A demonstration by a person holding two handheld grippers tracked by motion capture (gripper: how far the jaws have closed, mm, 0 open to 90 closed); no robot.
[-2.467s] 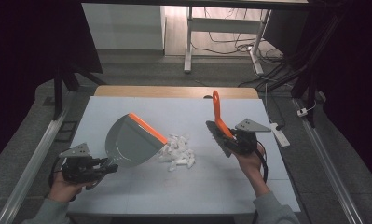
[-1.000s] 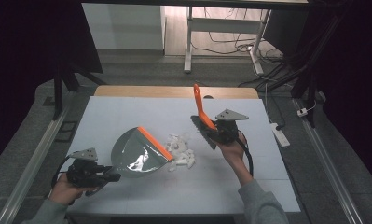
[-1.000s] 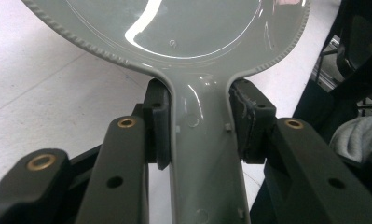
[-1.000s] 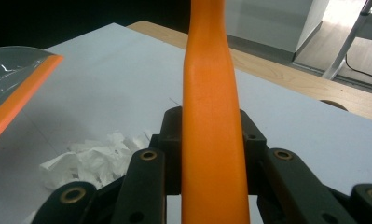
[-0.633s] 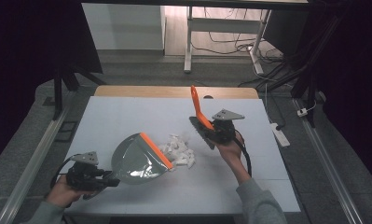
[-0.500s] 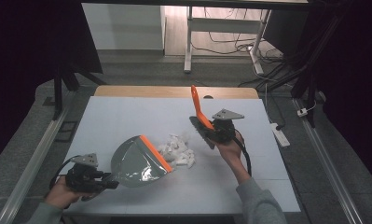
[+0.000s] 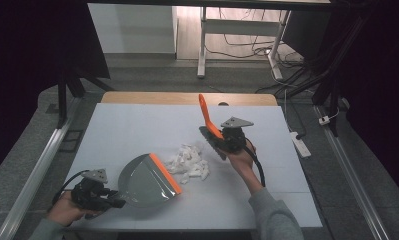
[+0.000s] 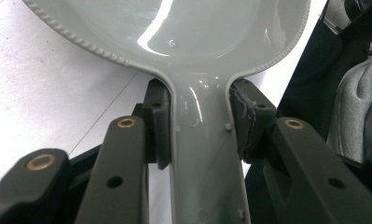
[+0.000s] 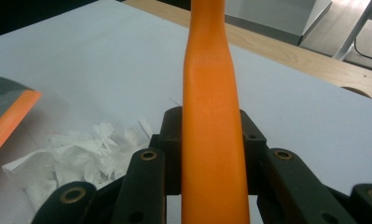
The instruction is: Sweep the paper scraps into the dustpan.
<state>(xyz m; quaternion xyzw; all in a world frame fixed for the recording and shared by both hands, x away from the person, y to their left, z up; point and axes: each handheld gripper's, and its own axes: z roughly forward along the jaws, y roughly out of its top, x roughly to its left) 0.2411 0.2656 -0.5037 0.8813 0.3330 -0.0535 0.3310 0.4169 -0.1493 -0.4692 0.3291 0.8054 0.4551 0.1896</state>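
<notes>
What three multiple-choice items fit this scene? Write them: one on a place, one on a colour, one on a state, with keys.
1. Where does the paper pile lie?
A. Between the dustpan and the brush
B. Inside the dustpan
C. On the floor

2. What colour is the dustpan's lip?
A. Blue
B. Orange
C. White

3. How does the left gripper stand?
A. Open above the paper
B. Lying loose on the table
C. Shut on the dustpan's handle

Key: 1 A, the high view shows the scraps on the table past the lip, with the brush beyond. 2 B, an orange strip edges the grey pan. 3 C, in the left gripper view both fingers press the grey handle.
</notes>
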